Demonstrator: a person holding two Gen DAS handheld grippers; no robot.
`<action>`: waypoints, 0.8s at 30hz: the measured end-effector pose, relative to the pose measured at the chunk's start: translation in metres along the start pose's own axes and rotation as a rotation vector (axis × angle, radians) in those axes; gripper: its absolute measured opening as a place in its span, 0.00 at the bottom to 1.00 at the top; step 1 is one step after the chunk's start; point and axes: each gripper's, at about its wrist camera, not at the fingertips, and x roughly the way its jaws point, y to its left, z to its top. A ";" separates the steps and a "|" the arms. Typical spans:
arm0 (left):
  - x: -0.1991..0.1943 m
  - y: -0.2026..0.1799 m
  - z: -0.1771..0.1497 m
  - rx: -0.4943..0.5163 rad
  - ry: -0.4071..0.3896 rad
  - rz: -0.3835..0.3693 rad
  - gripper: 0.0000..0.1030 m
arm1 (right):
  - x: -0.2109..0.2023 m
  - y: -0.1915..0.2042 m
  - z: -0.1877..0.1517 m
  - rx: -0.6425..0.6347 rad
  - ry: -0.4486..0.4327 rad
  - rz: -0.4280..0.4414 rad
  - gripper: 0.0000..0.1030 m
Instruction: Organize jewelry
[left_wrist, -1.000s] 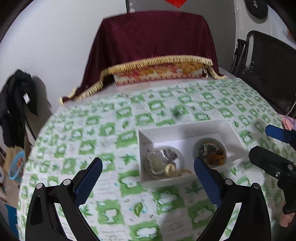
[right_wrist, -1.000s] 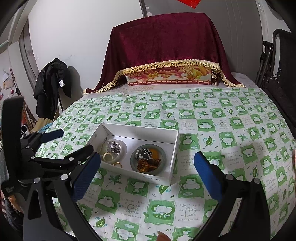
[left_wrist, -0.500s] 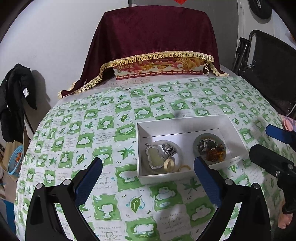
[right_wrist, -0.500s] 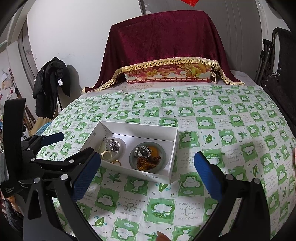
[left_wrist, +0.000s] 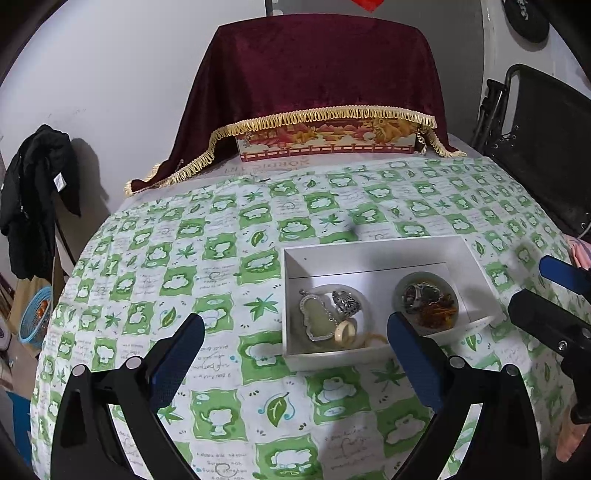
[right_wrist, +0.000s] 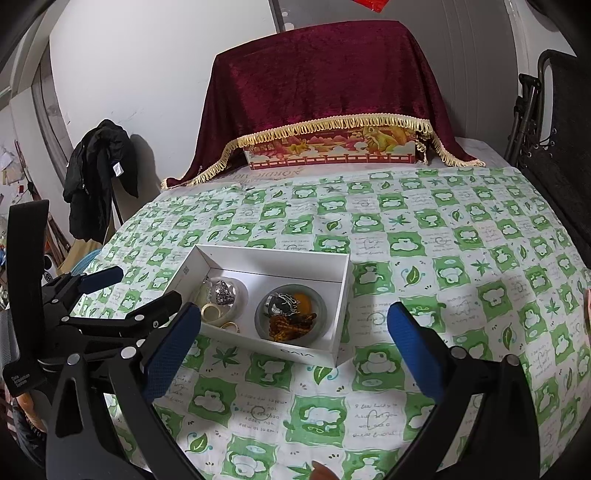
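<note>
A white box (left_wrist: 369, 254) (right_wrist: 343, 291) lies on the green-patterned tablecloth. Inside it a clear dish (left_wrist: 364, 295) (right_wrist: 242, 291) holds a pale green pendant (left_wrist: 319, 319), a silver ring (left_wrist: 345, 302) (right_wrist: 223, 290) and a cream ring (left_wrist: 345, 332) (right_wrist: 212, 313). A grey-green dish (left_wrist: 399, 291) (right_wrist: 323, 306) holds silver and amber pieces (left_wrist: 437, 312) (right_wrist: 291, 323). My left gripper (left_wrist: 295, 354) hovers open just in front of the box, nothing between its fingers. My right gripper (right_wrist: 291, 354) is open too, above the box's near right corner. The other gripper shows at each view's edge.
At the table's far side stands a decorated box (left_wrist: 328, 142) under a dark red fringed cloth (left_wrist: 317, 70). A black folding chair (left_wrist: 546, 140) is on the right, a black jacket (left_wrist: 37, 195) hangs on the left, a blue basket (left_wrist: 35, 321) sits on the floor.
Both grippers have drawn back and risen slightly, so the box sits lower and farther in view. Both stay open and nothing was picked up.
</note>
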 end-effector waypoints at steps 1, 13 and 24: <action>0.000 0.000 0.000 0.003 -0.001 0.001 0.97 | 0.000 0.000 0.000 0.000 0.000 0.000 0.95; 0.001 -0.002 -0.001 0.011 0.006 -0.003 0.97 | 0.000 0.000 0.000 0.000 0.000 -0.001 0.95; 0.000 -0.005 -0.002 0.020 0.002 0.003 0.97 | 0.000 0.000 0.000 -0.001 0.000 0.000 0.95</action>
